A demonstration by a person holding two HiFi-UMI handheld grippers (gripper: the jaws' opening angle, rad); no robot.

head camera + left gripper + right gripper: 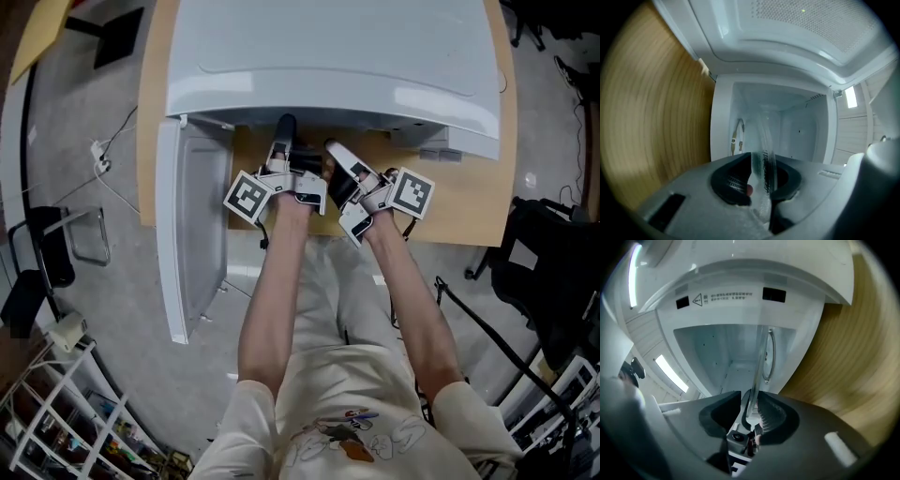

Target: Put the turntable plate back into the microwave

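Observation:
The clear glass turntable plate (764,136) stands on edge in front of the open white microwave (328,66). My left gripper (761,180) is shut on its near rim. In the right gripper view the plate (759,366) runs as a thin glass edge between the jaws of my right gripper (749,416). Those jaws stand wide, and the left pad is clear of the glass. In the head view both the left gripper (281,155) and the right gripper (342,169) reach side by side into the oven's mouth. The oven's top hides the plate there. The white cavity (797,126) lies straight ahead.
The microwave door (192,234) hangs open to the left, past the wooden table (469,206) edge. A black chair (42,248) and a white wire rack (56,412) stand on the floor at the left, with cables (98,155) nearby. More black chairs (548,272) sit at the right.

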